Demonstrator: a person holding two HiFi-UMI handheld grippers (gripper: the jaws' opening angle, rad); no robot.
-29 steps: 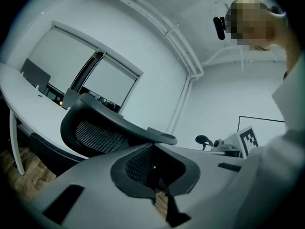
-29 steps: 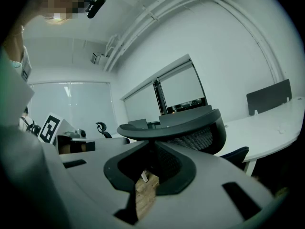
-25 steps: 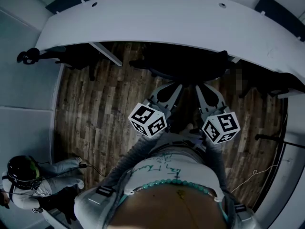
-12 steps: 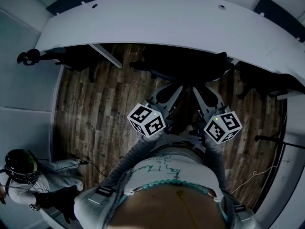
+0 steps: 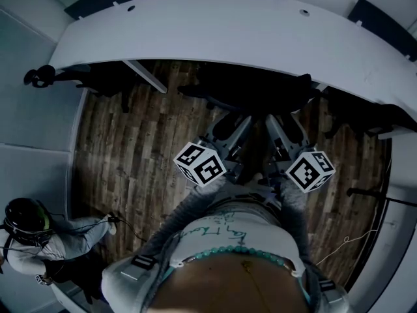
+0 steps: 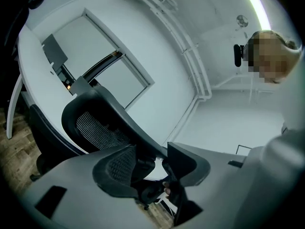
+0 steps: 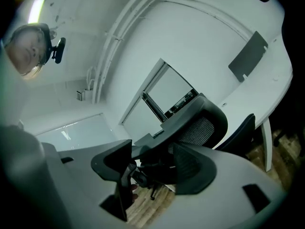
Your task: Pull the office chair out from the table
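Letting go, the left gripper (image 5: 228,128) and right gripper (image 5: 287,128) have just been opening, jaws wide apart around the back rim of the office chair (image 5: 254,91) (not squeezing it). It is black with a net back and stands right at the edge of the white table (image 5: 228,31), so the pulling looks hardly done.
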